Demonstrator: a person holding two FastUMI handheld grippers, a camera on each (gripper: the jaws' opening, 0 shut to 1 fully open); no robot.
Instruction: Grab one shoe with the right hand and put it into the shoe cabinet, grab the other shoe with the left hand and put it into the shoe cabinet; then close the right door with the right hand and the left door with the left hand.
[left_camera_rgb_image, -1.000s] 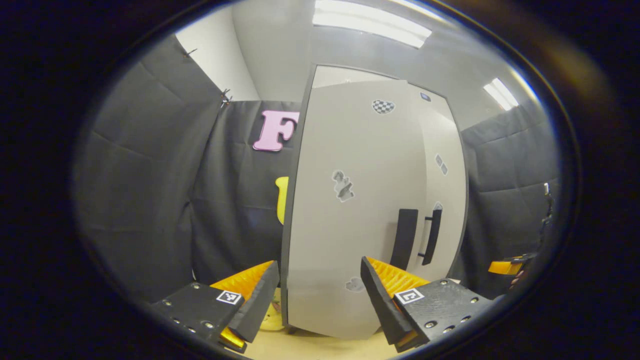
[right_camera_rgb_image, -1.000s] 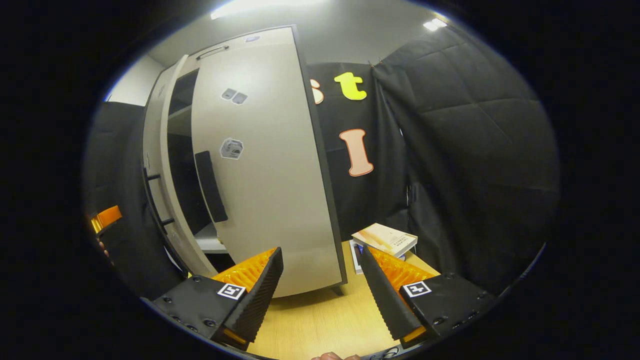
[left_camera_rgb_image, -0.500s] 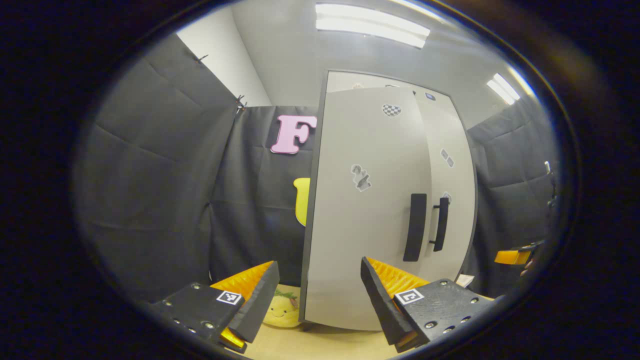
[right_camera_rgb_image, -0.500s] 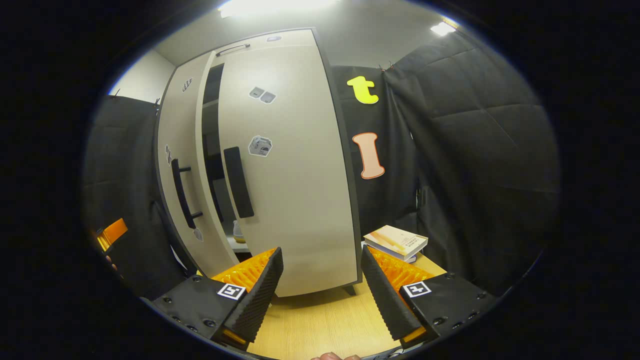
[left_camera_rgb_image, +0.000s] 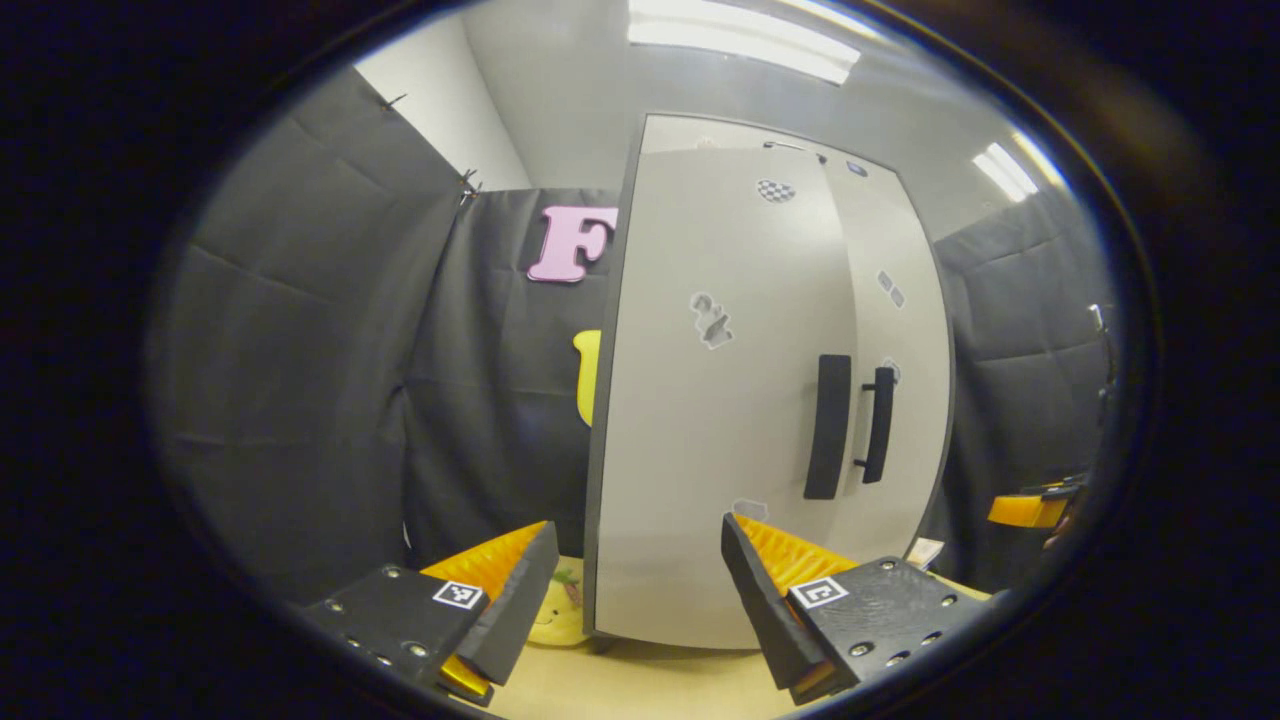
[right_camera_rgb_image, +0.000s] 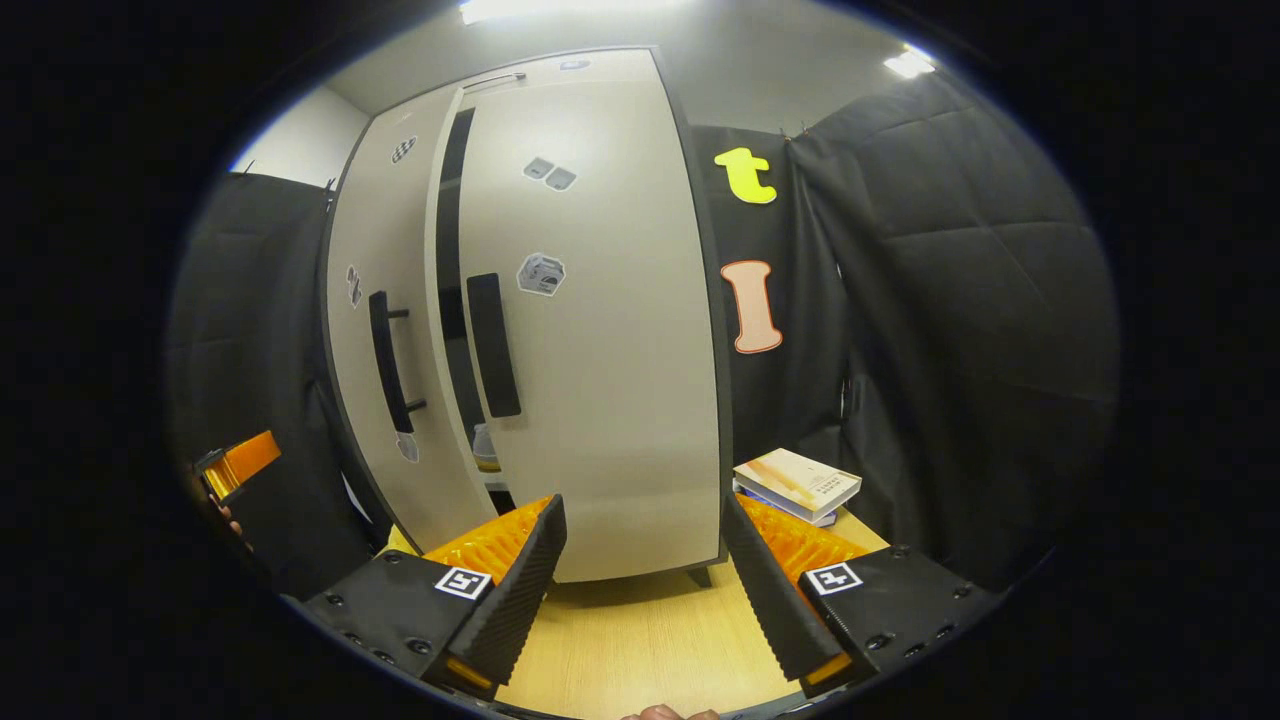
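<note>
The pale grey shoe cabinet stands on the wooden table with both doors nearly closed. In the left gripper view its left door (left_camera_rgb_image: 720, 400) faces me, the right door (left_camera_rgb_image: 900, 330) beyond it, and their black handles (left_camera_rgb_image: 827, 425) sit side by side. My left gripper (left_camera_rgb_image: 640, 600) is open and empty, close in front of that door's lower part. In the right gripper view the right door (right_camera_rgb_image: 600, 330) and left door (right_camera_rgb_image: 385, 300) leave a narrow dark slit (right_camera_rgb_image: 452, 280). My right gripper (right_camera_rgb_image: 640, 590) is open and empty before the right door. The cabinet's inside is otherwise hidden.
A stack of books (right_camera_rgb_image: 797, 485) lies on the table (right_camera_rgb_image: 640, 630) right of the cabinet. A yellow plush toy (left_camera_rgb_image: 555, 615) sits by the cabinet's left foot. The other gripper shows far off at the view edges (left_camera_rgb_image: 1025, 510) (right_camera_rgb_image: 235, 465). Black cloth walls surround the booth.
Both doors have swung inward, and the gap between them has shrunk from a wide opening to a slit. Both grippers stayed open and followed the doors.
</note>
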